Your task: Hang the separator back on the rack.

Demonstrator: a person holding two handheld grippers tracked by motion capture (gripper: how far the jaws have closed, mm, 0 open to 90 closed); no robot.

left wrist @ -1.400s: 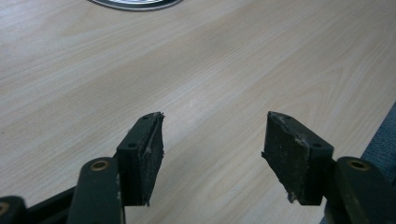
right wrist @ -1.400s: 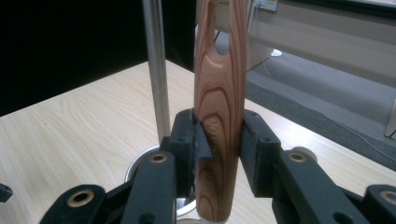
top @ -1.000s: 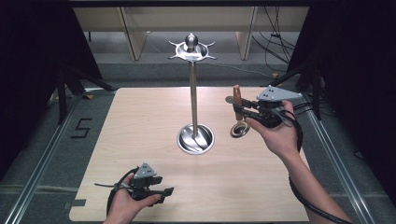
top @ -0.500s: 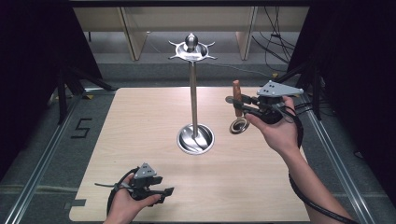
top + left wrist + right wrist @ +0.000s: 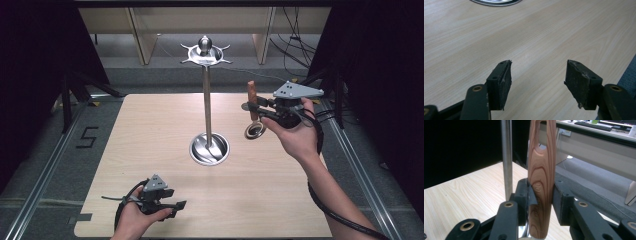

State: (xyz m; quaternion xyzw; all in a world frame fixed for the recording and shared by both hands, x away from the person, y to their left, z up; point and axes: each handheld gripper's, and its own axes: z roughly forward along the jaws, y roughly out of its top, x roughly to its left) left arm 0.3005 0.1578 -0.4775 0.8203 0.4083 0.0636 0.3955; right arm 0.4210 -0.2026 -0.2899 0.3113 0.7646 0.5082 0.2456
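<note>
While the right gripper (image 5: 256, 111) hangs above the table's (image 5: 150, 150) right-far part in the high view, it's clamped on a wooden-handled utensil (image 5: 252, 97), handle pointing up, a metal ring end (image 5: 255, 131) hanging below the jaws. Just left of it stands a metal stand (image 5: 208, 100) w/ a round base (image 5: 209, 149) at table centre and hooks up top. Left gripper (image 5: 175, 206) rests low at the near-left edge, jaws apart, nothing btwn them.

Left gripper view: pads (image 5: 505, 82) wide apart over bare wood; base rim (image 5: 495, 2) far off.

Right gripper view: jaws pinch the handle (image 5: 541, 182) upright; stand's pole (image 5: 507, 157) just left.
</note>
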